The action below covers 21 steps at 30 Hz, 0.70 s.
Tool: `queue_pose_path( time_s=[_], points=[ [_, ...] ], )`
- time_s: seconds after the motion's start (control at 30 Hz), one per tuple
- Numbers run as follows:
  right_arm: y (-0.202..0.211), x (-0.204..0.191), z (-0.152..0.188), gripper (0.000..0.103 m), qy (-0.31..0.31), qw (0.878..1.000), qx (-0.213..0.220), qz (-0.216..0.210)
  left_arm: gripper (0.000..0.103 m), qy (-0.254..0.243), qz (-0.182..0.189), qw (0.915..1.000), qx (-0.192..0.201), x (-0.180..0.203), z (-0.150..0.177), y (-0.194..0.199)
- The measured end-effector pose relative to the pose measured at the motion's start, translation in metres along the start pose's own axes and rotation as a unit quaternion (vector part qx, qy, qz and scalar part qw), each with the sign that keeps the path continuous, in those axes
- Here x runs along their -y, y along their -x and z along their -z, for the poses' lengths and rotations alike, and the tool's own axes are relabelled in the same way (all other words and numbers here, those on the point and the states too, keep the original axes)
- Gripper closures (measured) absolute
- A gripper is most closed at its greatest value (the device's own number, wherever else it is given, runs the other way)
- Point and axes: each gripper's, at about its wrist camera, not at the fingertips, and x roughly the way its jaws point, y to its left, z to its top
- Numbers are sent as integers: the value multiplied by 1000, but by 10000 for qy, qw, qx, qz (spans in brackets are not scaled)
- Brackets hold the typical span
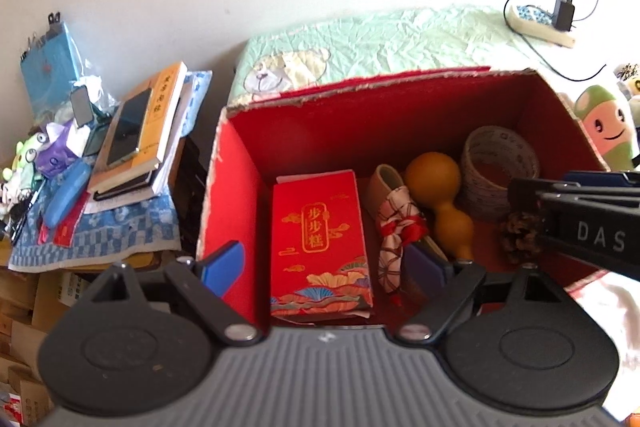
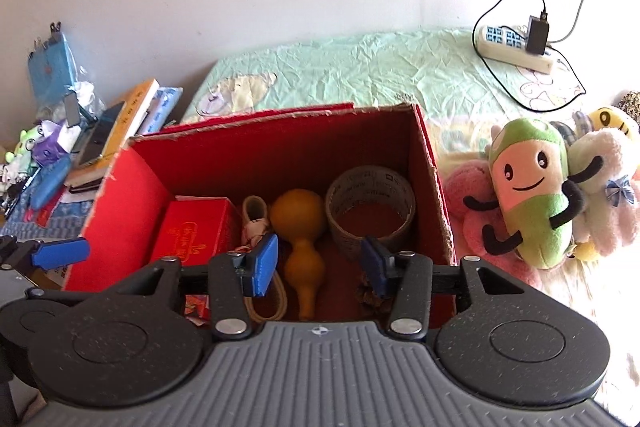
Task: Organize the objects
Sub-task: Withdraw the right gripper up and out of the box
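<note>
Left wrist view: your left gripper point(image 1: 326, 263) gapes wide and empty, straddling the red box point(image 1: 236, 187) wall; the red packet point(image 1: 320, 239) hugs that wall.

Right wrist view: your right gripper point(image 2: 322, 263) hangs parted, empty, above the gourd point(image 2: 300, 239); the tape roll point(image 2: 370, 207) fills the far corner.

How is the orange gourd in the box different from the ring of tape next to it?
The gourd is smooth, plain orange and solid, with two bulbs and a thin tip; the tape roll is a hollow grey-brown ring with printing on it. The gourd lies on its side, while the tape roll sits with its hole facing up. Both rest inside the red box.
</note>
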Motion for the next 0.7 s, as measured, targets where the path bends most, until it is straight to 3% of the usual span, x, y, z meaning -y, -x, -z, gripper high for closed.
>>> queue_pose_path(
  time_s=[0.3, 0.7],
  points=[
    [24, 0, 11, 48, -39, 9997, 219, 119, 15, 156, 408, 9990, 34, -4, 14, 22],
    [30, -1, 22, 47, 128, 9997, 30, -197, 15, 329, -27, 9991, -275, 2, 26, 30]
  ],
)
